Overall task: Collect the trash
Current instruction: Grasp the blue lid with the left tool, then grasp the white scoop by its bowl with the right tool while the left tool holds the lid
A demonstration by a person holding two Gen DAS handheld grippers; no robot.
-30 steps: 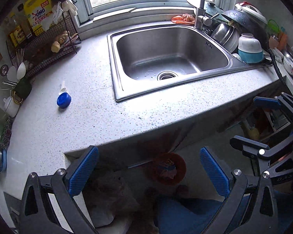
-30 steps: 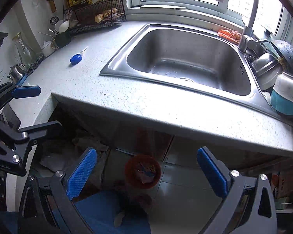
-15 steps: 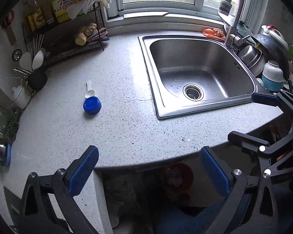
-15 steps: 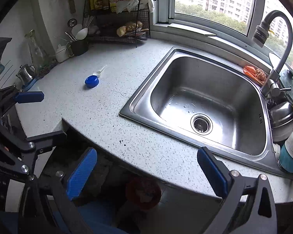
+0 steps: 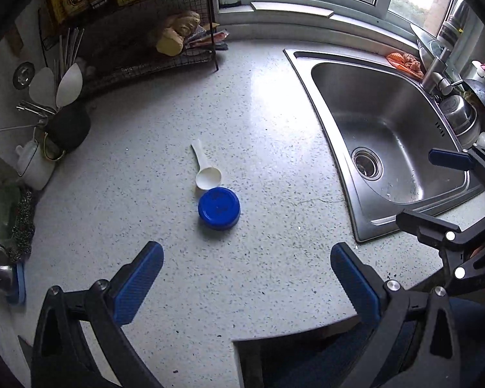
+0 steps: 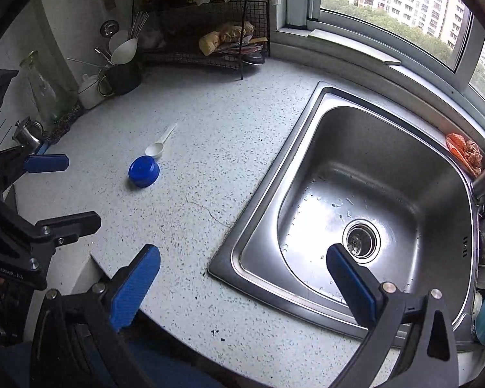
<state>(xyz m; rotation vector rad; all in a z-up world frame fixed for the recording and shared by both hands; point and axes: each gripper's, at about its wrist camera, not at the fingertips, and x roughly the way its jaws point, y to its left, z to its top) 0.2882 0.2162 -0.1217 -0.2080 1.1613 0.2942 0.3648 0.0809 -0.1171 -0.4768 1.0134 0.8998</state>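
A round blue lid (image 5: 219,207) lies flat on the speckled countertop (image 5: 165,148), with a white plastic scoop (image 5: 205,169) touching its far edge. The right wrist view shows the same blue lid (image 6: 144,171) and white scoop (image 6: 160,144) to the left of the sink. My left gripper (image 5: 247,278) hovers open just short of the lid, nothing between its blue pads. My right gripper (image 6: 242,278) is open too, over the sink's front left corner. Each gripper shows at the edge of the other's view.
A steel sink (image 5: 388,135) fills the right side, with stacked bowls and a pan (image 5: 468,110) beyond it. A black wire rack (image 5: 139,42) with food packets, a utensil mug (image 5: 66,126) and a small white pot (image 5: 32,165) line the back left. The counter edge runs close below the grippers.
Both grippers rose from below the counter edge, where an orange bin showed on the floor, to above the countertop. The lid and scoop now sit closer and more central.
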